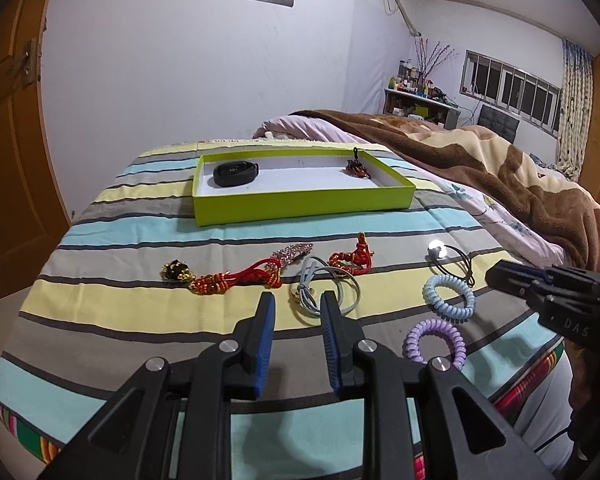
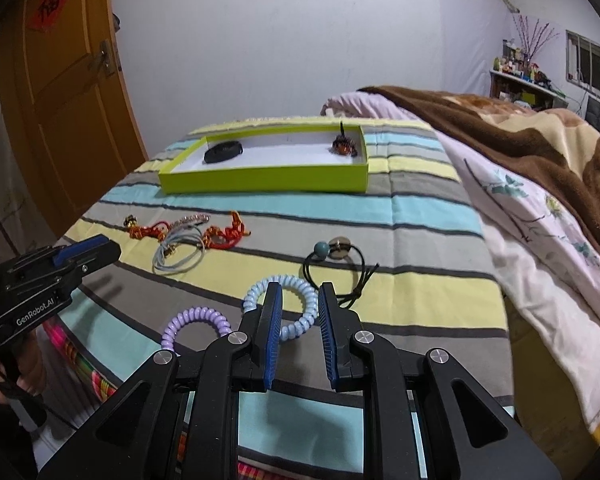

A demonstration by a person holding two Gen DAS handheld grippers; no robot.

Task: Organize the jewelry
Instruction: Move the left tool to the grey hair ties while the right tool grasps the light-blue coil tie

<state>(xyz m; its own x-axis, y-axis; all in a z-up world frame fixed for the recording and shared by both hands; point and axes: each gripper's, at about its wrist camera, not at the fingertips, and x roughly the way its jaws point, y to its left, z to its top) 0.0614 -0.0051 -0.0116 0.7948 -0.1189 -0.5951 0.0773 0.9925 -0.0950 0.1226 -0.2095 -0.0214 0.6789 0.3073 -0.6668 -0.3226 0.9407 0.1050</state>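
A lime green tray (image 1: 300,205) (image 2: 260,182) lies on the striped bedspread and holds a black wristband (image 1: 236,173) (image 2: 223,151) and a red-brown charm (image 1: 357,168) (image 2: 344,146). In front lie loose pieces: a red knotted cord (image 1: 236,278), a pink rhinestone clip (image 1: 290,254), a grey-blue hair tie (image 1: 324,290) (image 2: 178,254), a red charm (image 1: 354,258) (image 2: 224,236), a black bead tie (image 1: 450,262) (image 2: 336,262), a blue coil band (image 1: 448,298) (image 2: 280,306) and a purple coil band (image 1: 434,340) (image 2: 196,322). My left gripper (image 1: 298,300) is open just before the grey-blue tie. My right gripper (image 2: 300,292) is open over the blue coil band.
A brown and cream blanket (image 1: 480,160) (image 2: 520,136) and a floral quilt (image 2: 540,240) are piled on the bed's right side. An orange wooden door (image 2: 60,100) stands at the left. A cluttered shelf (image 1: 420,92) stands under the window at the back.
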